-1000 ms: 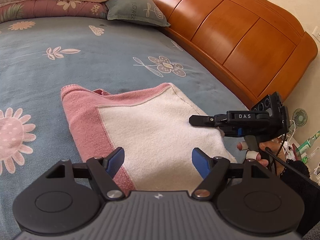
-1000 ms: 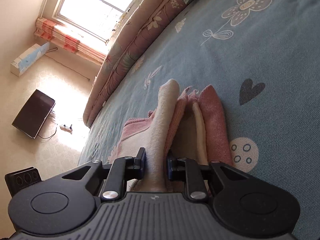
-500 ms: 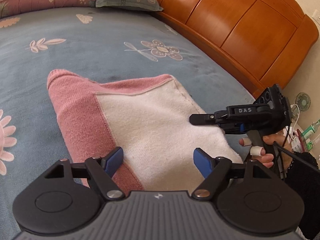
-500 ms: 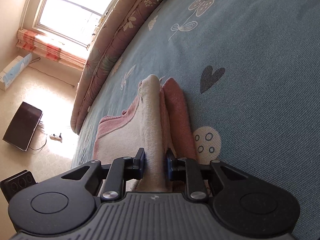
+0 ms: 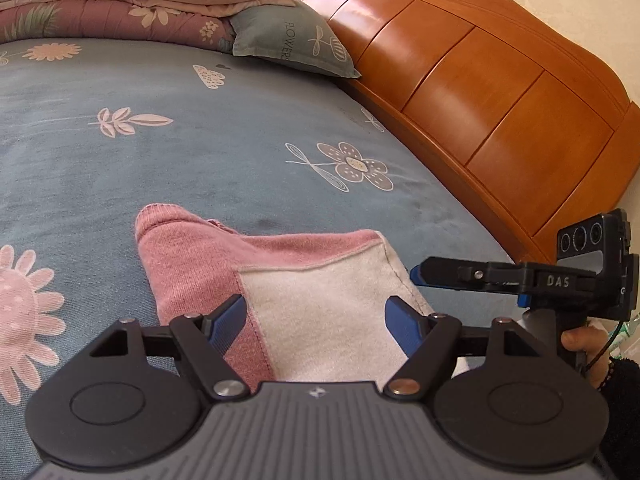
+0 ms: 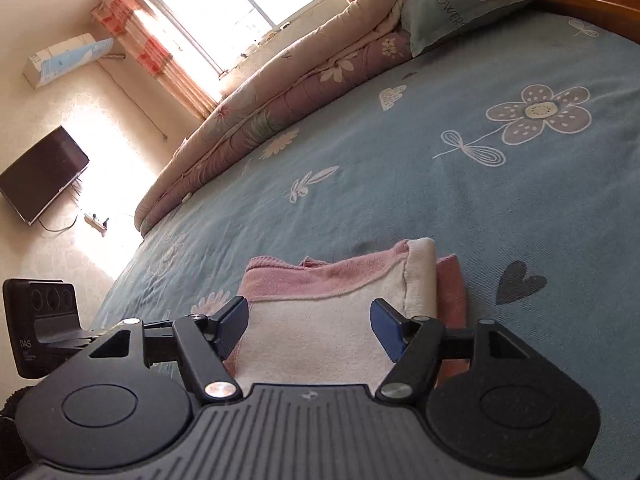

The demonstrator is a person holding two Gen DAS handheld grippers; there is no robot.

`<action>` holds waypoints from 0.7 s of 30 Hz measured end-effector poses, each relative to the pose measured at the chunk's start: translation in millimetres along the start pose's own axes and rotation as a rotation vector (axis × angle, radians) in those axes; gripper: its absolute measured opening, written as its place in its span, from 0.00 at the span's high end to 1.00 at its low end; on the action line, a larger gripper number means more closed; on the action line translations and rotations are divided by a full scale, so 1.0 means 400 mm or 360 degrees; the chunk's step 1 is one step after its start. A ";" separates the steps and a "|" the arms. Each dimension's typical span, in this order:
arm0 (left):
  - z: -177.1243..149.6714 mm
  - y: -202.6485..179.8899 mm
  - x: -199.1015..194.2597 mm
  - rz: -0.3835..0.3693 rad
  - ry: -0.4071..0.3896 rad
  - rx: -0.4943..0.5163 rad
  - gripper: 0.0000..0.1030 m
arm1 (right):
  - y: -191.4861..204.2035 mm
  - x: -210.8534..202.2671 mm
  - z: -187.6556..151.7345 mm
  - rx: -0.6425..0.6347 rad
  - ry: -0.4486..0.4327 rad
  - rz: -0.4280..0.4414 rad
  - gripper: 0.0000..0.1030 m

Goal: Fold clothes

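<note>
While the folded pink-and-white garment lies flat on the blue flowered bed sheet, the left tongs hover over its near edge, spread wide, gripping nothing. Right tongs also spread and empty, above the same garment; in the left view they sit just beside its right edge. Wooden headboard and pillow lie beyond.

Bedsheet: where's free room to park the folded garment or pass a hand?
Free: the bedsheet between the folded pink-and-white garment and quilt; also toward the headboard. Crowded: the near edge, where left gripper and right gripper, both open, flank the garment.
</note>
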State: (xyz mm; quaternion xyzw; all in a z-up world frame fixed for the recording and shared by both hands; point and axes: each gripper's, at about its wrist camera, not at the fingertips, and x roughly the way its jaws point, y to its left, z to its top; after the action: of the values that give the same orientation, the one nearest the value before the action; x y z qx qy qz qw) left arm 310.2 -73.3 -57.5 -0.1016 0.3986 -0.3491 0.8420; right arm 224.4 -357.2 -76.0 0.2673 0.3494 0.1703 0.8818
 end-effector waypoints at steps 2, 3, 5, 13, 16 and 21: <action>0.002 0.012 0.012 -0.0013 0.0013 -0.0038 0.26 | 0.003 0.061 0.001 -0.0029 0.0084 -0.0068 0.29; 0.002 0.018 0.022 -0.0021 0.0026 -0.0049 0.26 | 0.004 0.091 0.001 -0.0043 0.0125 -0.0102 0.29; 0.003 0.030 0.043 -0.0037 0.0050 -0.0071 0.26 | -0.014 0.109 -0.017 -0.0024 0.0144 -0.0088 0.29; 0.011 0.050 0.129 0.0008 0.0119 -0.0086 0.26 | 0.007 0.108 -0.039 -0.0131 0.0154 -0.0104 0.23; 0.019 0.040 0.114 0.0023 0.0116 -0.0108 0.27 | 0.018 0.107 -0.042 -0.0155 0.0153 -0.0107 0.20; 0.019 0.050 0.104 -0.0009 0.0094 -0.0164 0.26 | 0.068 0.088 -0.024 -0.0197 0.0159 -0.0199 0.12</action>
State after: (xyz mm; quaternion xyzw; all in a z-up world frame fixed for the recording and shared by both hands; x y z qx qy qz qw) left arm 344.3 -87.1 -86.5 -0.1355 0.4403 -0.3334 0.8226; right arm 239.1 -315.1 -84.4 0.1810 0.3978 0.1492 0.8870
